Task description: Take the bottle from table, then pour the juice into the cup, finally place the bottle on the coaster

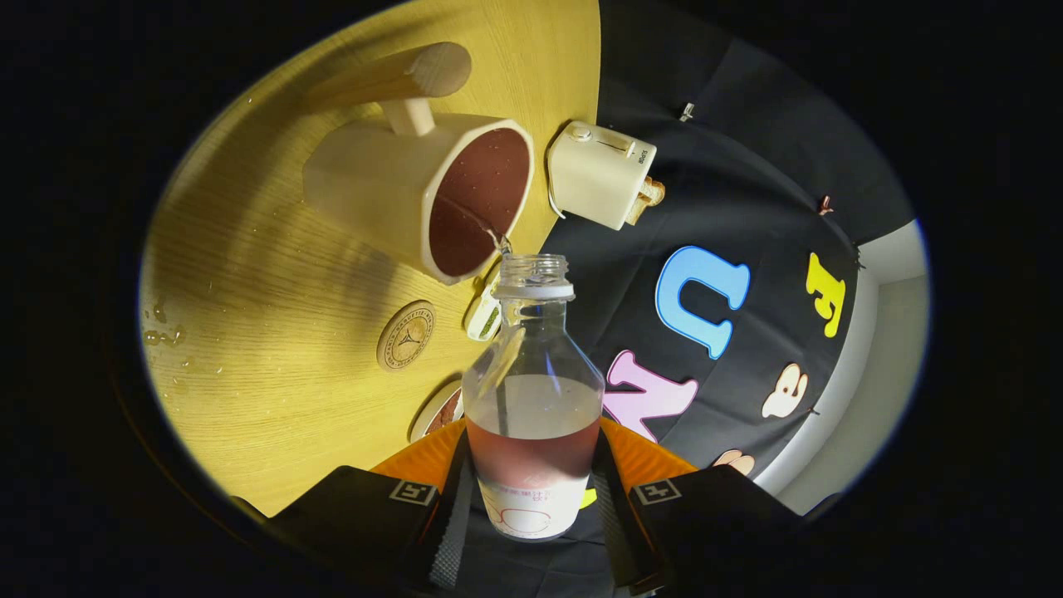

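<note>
My gripper [531, 498] is shut on a clear, uncapped bottle [533, 390], and both fingers [453, 507] press on its lower body. The whole view is rolled, so the wooden table [274, 399] stands on edge. Reddish juice fills the bottle's lower part. Its mouth sits at the rim of a cream cup [390, 187] with a wooden handle and a brown inside. A thin stream runs from the mouth into the cup. A round wooden coaster [405, 335] lies on the table beside the cup, off to the side of the bottle's neck.
A cream toaster [602, 173] with a slice of bread stands at the table's edge beyond the cup. A small white and green item [483, 316] lies behind the bottle neck, and a round rimmed dish [436, 413] is near my fingers. Droplets [162, 332] wet the table.
</note>
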Demonstrator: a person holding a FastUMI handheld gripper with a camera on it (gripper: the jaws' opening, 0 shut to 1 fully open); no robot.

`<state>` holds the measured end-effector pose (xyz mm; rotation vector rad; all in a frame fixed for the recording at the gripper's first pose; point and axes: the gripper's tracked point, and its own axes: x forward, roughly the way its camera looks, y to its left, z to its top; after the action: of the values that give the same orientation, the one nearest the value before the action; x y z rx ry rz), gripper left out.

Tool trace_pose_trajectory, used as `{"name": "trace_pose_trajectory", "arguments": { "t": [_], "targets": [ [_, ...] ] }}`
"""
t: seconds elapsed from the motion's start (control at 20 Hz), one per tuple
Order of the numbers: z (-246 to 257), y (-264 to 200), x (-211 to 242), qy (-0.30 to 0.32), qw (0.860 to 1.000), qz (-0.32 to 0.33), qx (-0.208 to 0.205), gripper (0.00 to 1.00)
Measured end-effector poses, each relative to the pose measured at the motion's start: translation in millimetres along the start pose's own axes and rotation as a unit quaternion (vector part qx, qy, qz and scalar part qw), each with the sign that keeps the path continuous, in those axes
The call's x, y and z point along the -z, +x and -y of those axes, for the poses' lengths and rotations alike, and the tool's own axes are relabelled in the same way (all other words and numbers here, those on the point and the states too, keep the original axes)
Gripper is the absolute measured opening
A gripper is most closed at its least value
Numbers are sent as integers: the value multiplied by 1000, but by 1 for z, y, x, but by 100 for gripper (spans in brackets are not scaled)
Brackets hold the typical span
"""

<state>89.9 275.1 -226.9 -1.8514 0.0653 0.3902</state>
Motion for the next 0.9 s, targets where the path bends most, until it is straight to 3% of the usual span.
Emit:
{"name": "trace_pose_trajectory", "arguments": {
  "t": [0.9],
  "targets": [
    [21, 2, -8, -59, 997, 33, 30, 70]
  ]
}}
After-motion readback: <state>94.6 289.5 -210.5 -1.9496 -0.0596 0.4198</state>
